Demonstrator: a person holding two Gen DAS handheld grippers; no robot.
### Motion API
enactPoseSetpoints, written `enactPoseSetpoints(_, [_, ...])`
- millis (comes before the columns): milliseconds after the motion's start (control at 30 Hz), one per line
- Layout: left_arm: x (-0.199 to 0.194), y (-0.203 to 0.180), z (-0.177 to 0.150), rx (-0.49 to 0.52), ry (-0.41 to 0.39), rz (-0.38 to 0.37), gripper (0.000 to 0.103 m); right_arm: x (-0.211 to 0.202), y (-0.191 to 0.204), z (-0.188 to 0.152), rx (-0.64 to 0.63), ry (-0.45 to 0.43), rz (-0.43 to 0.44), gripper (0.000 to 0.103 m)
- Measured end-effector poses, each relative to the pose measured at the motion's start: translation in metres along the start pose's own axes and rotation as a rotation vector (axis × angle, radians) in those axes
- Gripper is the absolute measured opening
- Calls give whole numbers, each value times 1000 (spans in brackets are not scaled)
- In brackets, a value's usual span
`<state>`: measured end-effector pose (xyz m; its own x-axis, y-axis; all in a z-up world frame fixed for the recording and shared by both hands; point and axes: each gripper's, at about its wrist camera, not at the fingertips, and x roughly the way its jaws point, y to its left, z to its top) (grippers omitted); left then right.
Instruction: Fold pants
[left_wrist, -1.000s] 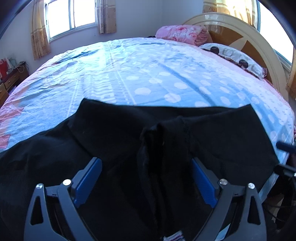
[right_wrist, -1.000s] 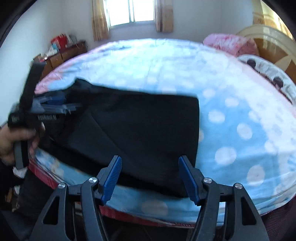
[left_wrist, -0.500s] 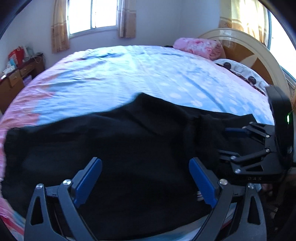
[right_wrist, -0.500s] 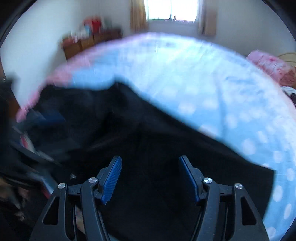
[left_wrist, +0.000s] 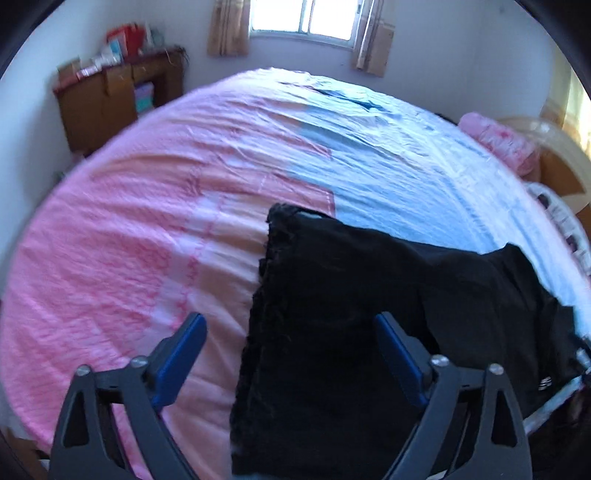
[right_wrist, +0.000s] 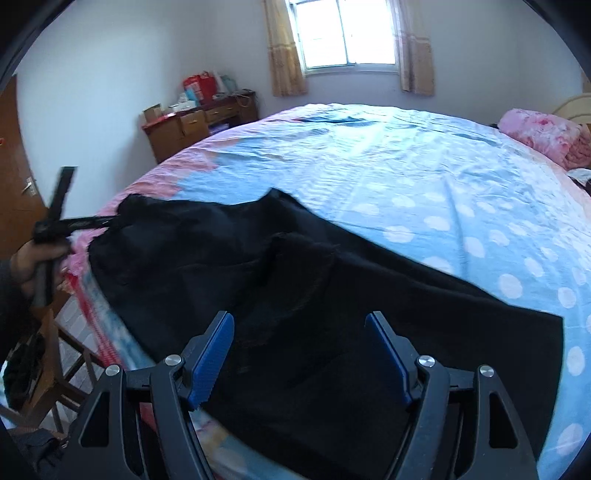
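The left gripper (left_wrist: 288, 354), jaws spread and just narrowing with only a cloth edge between them, hovers over the hem end of the black fabric pants (left_wrist: 369, 314). They run lengthwise along the near edge of the pink-and-blue sheeted bed (left_wrist: 147, 221). The right gripper (right_wrist: 299, 343), jaws just widening and clamping nothing, hovers above their other end.

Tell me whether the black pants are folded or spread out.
Partly folded: the black pants lie along the bed edge, with one ragged-edged layer doubled over another near the middle.
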<state>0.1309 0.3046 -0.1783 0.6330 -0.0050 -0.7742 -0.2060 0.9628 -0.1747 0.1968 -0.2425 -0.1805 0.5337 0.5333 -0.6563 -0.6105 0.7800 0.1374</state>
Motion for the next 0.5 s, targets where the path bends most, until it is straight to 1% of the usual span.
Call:
enactPoseSetpoints(33, [6,3,-1,-11,12,-21,90,-1,8,-4,-11,3,4,75])
enactPoseSetpoints(67, [11,6,0,-33,21,-62,90,1,13,-5,-21,5,8,75])
enactPoseSetpoints(100, [14,7,0,-42,16,-78,90,3,17,-6,-31,8,15,75])
enactPoseSetpoints(167, [12,0,-3,-32,6,-77,90,6,21,-8,-43,15,24,75])
enactPoseSetpoints(233, [12,-8,-6,-12,14,-90,86,9,24,-9,-41,21,25,75])
enactPoseSetpoints(333, [15,-24,-13,62,20,-70,86,12,22,-9,-7,26,36,75])
enactPoseSetpoints(367, [17,-25,-13,67,18,-74,86,12,21,-10,10,28,42,75])
enactPoseSetpoints(467, [18,-12,-6,12,7,-147,83,15,18,-11,45,33,53,75])
enactPoseSetpoints(500, [17,-9,-5,-1,4,-167,78,15,17,-11,52,32,57,75])
